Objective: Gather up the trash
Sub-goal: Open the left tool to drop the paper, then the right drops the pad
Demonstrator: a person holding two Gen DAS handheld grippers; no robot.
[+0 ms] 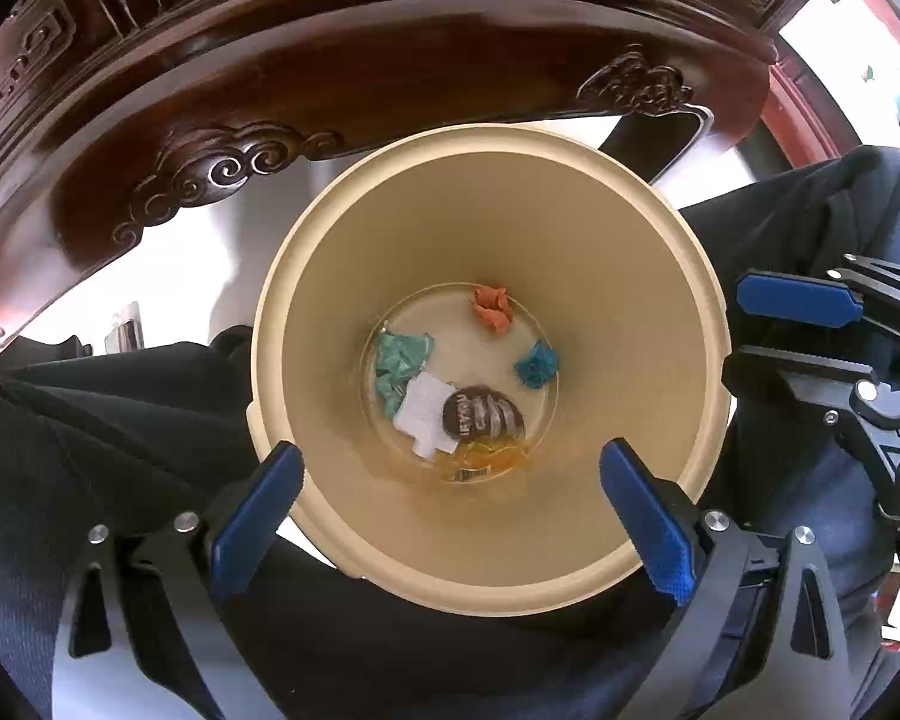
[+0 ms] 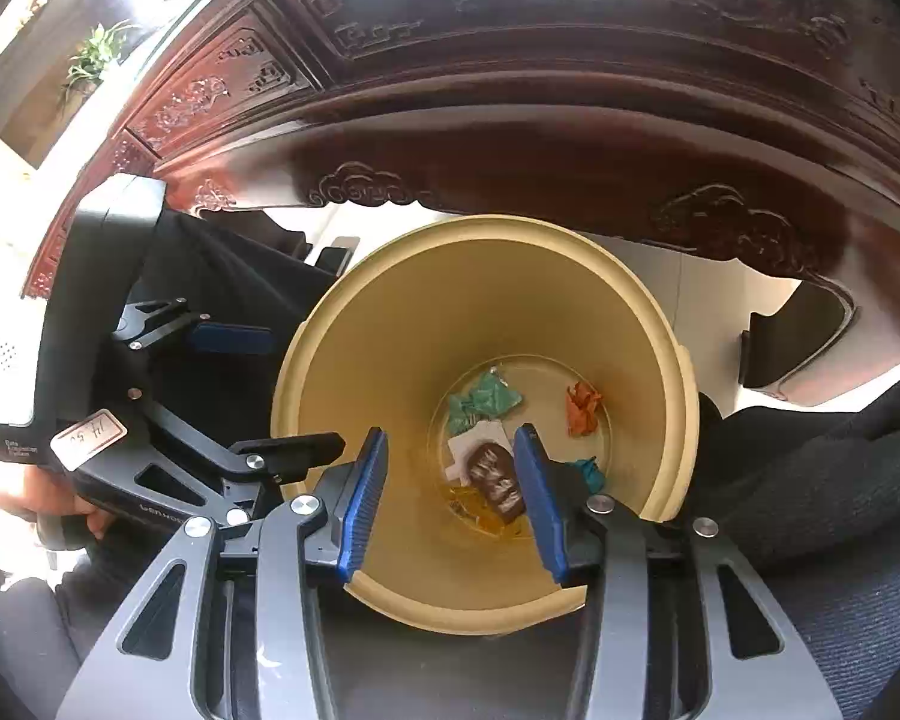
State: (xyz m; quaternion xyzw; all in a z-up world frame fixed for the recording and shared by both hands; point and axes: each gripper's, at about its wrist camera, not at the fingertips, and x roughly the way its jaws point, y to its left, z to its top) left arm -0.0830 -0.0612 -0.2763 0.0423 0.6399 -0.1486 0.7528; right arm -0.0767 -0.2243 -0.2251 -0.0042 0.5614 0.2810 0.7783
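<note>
Overhanging the far rim of the bin [image 1: 648, 276], a carved dark wood table [image 1: 342, 78] blocks that side; dark trouser legs [image 1: 120, 420] flank the bin left and right. Both grippers hang over the near rim. The left gripper [image 1: 450, 480] is spread wide, holding nothing. The right gripper [image 2: 450, 480] is parted and empty. On the bin floor lie 6 scraps: orange [image 1: 491, 307], blue [image 1: 537, 363], green [image 1: 399, 366], white [image 1: 423, 414], a brown wrapper [image 1: 483, 414], yellow film [image 1: 492, 459].

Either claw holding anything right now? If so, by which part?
Nothing held. Left claw and right claw both stand open over the bin, nothing between the pads. The wrappers lie loose on its bottom.
</note>
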